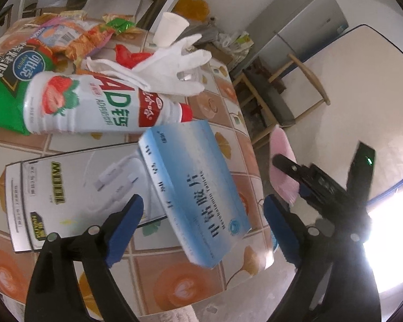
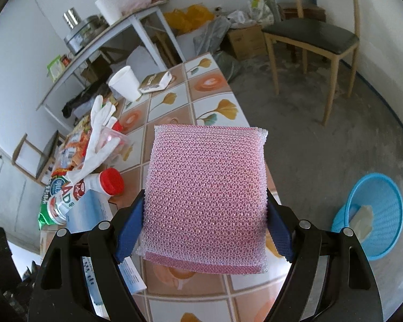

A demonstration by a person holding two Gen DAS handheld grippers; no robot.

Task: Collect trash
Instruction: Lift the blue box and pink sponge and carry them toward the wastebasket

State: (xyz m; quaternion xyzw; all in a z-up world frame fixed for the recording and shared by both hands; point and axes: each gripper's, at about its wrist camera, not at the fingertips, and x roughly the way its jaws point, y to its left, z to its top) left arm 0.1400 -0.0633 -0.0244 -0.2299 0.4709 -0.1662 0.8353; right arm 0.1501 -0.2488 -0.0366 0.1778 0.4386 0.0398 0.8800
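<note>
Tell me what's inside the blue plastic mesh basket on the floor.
The blue plastic mesh basket holds one pale, flat, box-like piece. Its near wall hides the rest of the bottom.

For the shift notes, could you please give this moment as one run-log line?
left gripper: open, blue box between jaws, ungripped | right gripper: shut on pink sponge | bin: on floor, one item inside
</note>
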